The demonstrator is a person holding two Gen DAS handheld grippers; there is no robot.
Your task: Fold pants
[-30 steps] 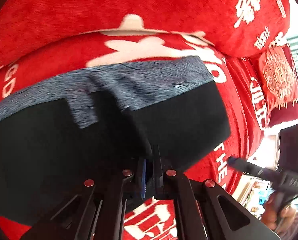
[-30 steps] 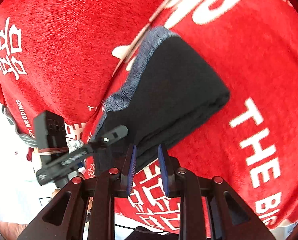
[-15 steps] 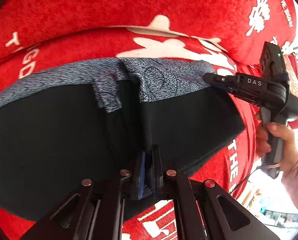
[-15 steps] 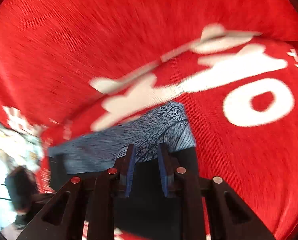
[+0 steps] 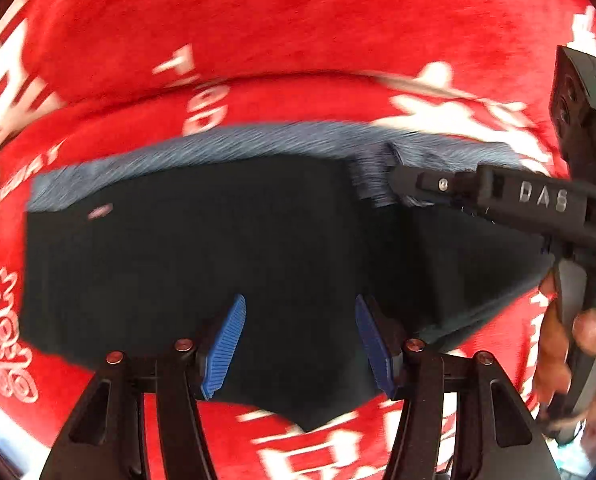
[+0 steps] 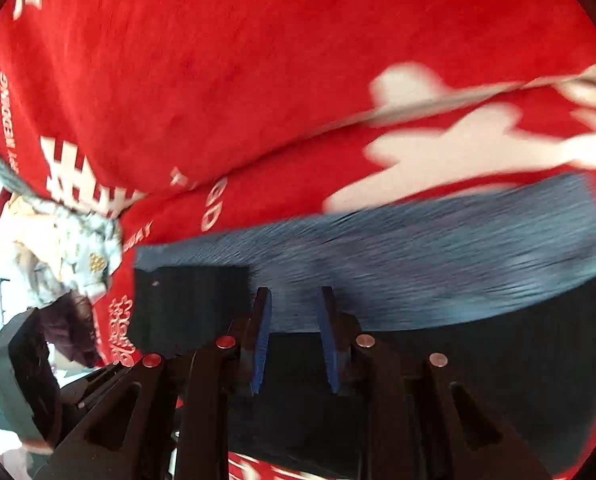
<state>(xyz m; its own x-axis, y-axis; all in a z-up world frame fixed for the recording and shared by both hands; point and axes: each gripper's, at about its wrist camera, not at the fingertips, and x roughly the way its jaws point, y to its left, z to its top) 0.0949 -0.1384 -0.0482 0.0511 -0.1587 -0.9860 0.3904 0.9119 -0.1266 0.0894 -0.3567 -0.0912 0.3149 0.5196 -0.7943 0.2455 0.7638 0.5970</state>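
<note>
Black pants [image 5: 218, 264] with a grey-blue waistband [image 5: 226, 148] lie flat on the red cover. My left gripper [image 5: 298, 344] points down over their near edge. Its jaws are opening, and the blue pads [image 5: 224, 348] stand apart with only flat cloth below them. My right gripper [image 5: 401, 180] reaches in from the right, its tip over the waistband. In the right wrist view that gripper [image 6: 296, 336] hovers at the seam between waistband [image 6: 417, 248] and black cloth [image 6: 477, 380]. Its jaws are opening slightly, and the narrow gap between them holds nothing.
A red sofa cover [image 5: 298, 24] with white lettering spreads under and behind the pants, with a back cushion [image 6: 218, 60] rising beyond the seam. A person's hand [image 5: 557, 340] holds the right gripper's handle. Pale clutter [image 6: 66, 248] lies past the sofa's left end.
The left gripper was shut on the pants' near edge and has let go, its pads now apart. The right gripper has swept along the waistband toward the middle.
</note>
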